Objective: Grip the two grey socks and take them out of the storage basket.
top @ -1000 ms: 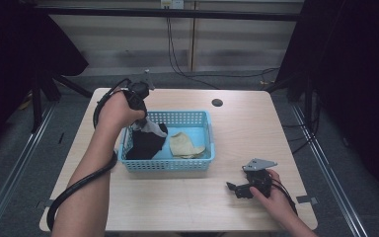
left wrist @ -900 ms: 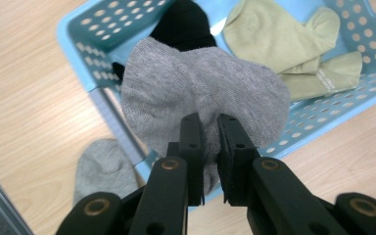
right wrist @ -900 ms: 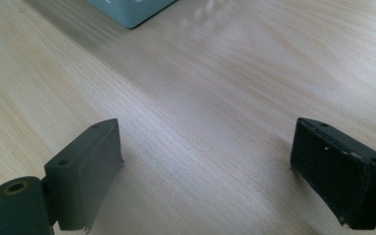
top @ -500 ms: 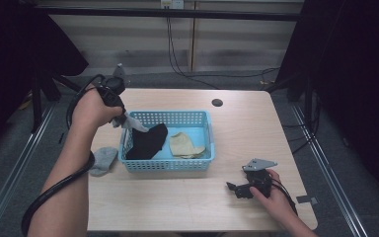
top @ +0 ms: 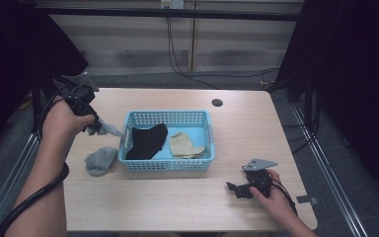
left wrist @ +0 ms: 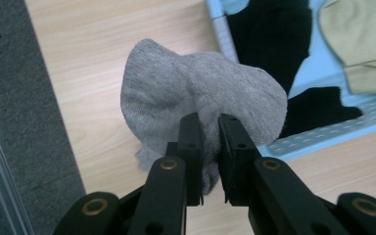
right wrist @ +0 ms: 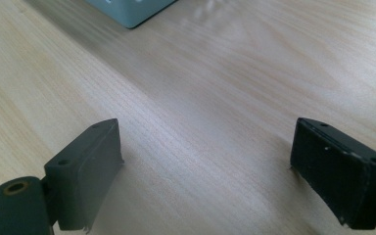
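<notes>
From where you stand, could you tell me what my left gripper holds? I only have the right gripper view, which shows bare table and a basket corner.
Observer: The left gripper is shut on a grey sock, held in the air left of the blue basket.
Operator: Thank you. Is anything in the basket?
Observer: Yes, a black sock and a beige sock.
Operator: Anything on the table there?
Observer: A second grey sock lies beside the basket's left wall.

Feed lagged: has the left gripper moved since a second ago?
Yes. The left gripper, shut on a grey sock, went from over the blue basket to outside its left wall.
</notes>
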The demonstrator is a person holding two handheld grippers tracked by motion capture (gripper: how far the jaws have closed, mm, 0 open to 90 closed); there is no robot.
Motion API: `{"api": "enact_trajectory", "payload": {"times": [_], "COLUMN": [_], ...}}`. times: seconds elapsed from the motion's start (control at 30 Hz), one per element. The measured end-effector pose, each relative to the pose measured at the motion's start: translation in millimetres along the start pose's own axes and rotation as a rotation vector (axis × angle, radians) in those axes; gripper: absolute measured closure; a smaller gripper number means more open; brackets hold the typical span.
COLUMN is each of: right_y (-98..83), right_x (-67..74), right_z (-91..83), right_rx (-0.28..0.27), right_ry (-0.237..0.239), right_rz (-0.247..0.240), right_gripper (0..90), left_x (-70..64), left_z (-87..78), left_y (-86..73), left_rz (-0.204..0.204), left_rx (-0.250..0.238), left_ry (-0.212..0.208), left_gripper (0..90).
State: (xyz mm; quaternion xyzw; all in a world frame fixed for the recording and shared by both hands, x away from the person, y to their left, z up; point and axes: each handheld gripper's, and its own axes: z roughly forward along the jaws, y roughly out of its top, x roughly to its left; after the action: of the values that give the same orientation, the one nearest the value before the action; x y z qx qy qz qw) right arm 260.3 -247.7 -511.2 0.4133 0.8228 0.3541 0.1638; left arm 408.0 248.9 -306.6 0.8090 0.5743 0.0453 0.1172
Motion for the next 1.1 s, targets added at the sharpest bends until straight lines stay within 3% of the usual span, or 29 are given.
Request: {"api": "enact_trajectory", "payload": {"times": [0.23,0.4,0.5,0.57,0.63,0.77,0.9,1.1], "right_y": [0.6,1.1,1.2,1.2,1.2,1.2,1.2,1.2], "right_x": [0.7,1.8,1.7,1.8,1.7,1.7,1.8,1.7], "right_z": [0.9,0.7,0.7,0.8,0.7,0.7,0.8,1.0], "right_rx": [-0.001,0.008,0.007,0.007,0.008,0.007,0.007,0.007], "right_ry": [-0.002,-0.003,-0.003,-0.003,-0.003,-0.003,-0.003,-0.002], "right_rz": [0.003,0.015,0.014,0.014,0.014,0.013,0.013,0.012], "right_gripper": [11.1,11.1,11.1,11.1,11.1,11.1,11.1,11.1], "left_x": [18.9,22.1,21.1,19.8,18.1,11.3,4.9,-8.5], "left_z": [13.5,25.7,33.3,37.5,38.9,42.0,44.4,50.6], "left_y": [-14.8,-18.8,-19.0,-19.2,-19.6,-22.4,-28.7,-39.8], "left_rz": [-0.038,-0.042,-0.045,-0.049,-0.028,-0.006,0.013,0.045], "left_rx": [0.013,0.019,0.014,0.000,0.005,0.009,0.006,0.013], "left_ry": [0.011,0.013,0.020,0.024,0.019,0.015,-0.027,-0.051], "left_gripper": [80.7,80.6,79.3,67.9,54.3,48.7,44.8,41.9]}}
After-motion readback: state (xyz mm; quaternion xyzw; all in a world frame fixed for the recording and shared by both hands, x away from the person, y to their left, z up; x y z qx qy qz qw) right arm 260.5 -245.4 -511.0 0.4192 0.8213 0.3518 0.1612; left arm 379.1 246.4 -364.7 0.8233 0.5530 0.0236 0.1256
